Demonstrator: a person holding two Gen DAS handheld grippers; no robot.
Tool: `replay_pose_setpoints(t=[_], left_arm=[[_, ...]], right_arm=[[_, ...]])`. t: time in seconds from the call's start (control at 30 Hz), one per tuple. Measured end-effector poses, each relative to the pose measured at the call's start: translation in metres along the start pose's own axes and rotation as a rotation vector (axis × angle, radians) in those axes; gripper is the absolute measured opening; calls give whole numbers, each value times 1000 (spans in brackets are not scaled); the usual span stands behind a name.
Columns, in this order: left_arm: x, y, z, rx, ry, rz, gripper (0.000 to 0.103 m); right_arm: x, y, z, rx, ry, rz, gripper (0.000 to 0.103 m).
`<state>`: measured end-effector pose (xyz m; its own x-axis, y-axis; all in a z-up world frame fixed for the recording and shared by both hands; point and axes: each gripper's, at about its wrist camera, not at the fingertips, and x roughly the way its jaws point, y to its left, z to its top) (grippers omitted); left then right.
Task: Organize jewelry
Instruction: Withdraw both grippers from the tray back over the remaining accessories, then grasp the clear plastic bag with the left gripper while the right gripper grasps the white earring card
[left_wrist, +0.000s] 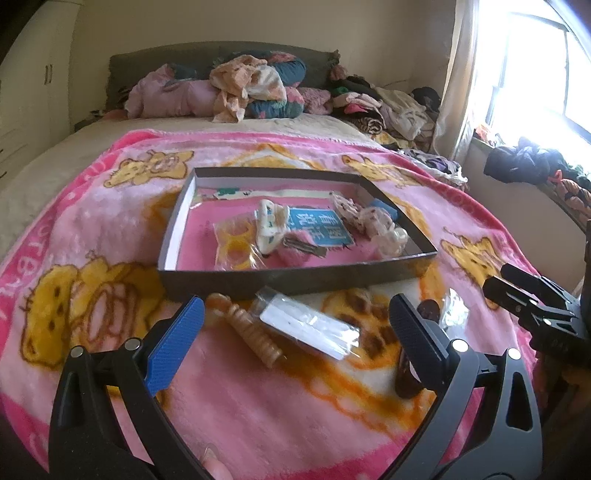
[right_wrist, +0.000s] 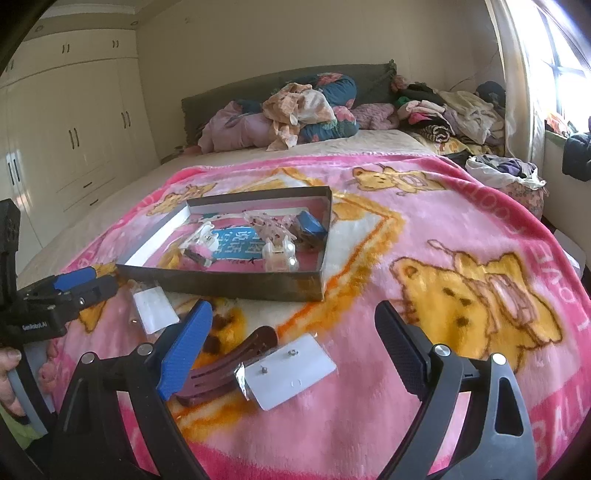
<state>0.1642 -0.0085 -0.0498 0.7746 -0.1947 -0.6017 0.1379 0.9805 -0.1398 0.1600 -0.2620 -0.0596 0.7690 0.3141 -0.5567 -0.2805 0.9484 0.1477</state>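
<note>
Setting: bedroom, with a pink bear-print blanket (left_wrist: 110, 229) spread over the bed as the work surface.
Tray: a shallow dark box (left_wrist: 295, 282) sits mid-blanket, already holding a white claw clip (left_wrist: 271, 225), a bagged item and other small pieces.
Loose pieces: a beaded wooden bracelet (left_wrist: 247, 328) and a white card in a clear bag (left_wrist: 314, 328) lie just in front of the box; a brown hair clip (right_wrist: 225, 369) and an earring card (right_wrist: 291, 369) lie nearer the right side.
Left gripper (left_wrist: 295, 343): fingers spread wide, empty, hovering above the blanket.
Right gripper (right_wrist: 291, 347): fingers also released, holding nothing.
Key relation: the bracelet and bagged card lie between and just ahead of the left fingers, their long axes running diagonally, near-right to far-left; the earring card lies between the right fingers, the brown clip beside its blue pad.
Judgement: either hand is placed to pick next; the left seems nearer the bracelet, though a wrist turn may be needed to close across it.
</note>
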Motion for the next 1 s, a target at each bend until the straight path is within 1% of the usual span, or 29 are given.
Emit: replay_pose_setpoints(t=[0.17, 0.33, 0.47, 0.73, 0.83, 1.0], left_arm=[[3, -9, -8, 15, 27, -13, 91], [9, -18, -16, 22, 61, -46, 91], [17, -24, -23, 17, 92, -73, 91], [29, -29, -34, 4, 139, -105, 91], [33, -28, -34, -10, 147, -114, 89], [43, -24, -33, -60, 170, -139, 77]], right_arm=[[-3, -2, -4, 12, 4, 4, 87], [-4, -2, -13, -4, 17, -10, 87], [-4, -2, -21, -4, 38, -10, 87], [-4, -4, -29, 4, 60, -13, 88], [-1, -3, -33, -5, 72, -13, 88], [6, -2, -35, -13, 86, -11, 88]])
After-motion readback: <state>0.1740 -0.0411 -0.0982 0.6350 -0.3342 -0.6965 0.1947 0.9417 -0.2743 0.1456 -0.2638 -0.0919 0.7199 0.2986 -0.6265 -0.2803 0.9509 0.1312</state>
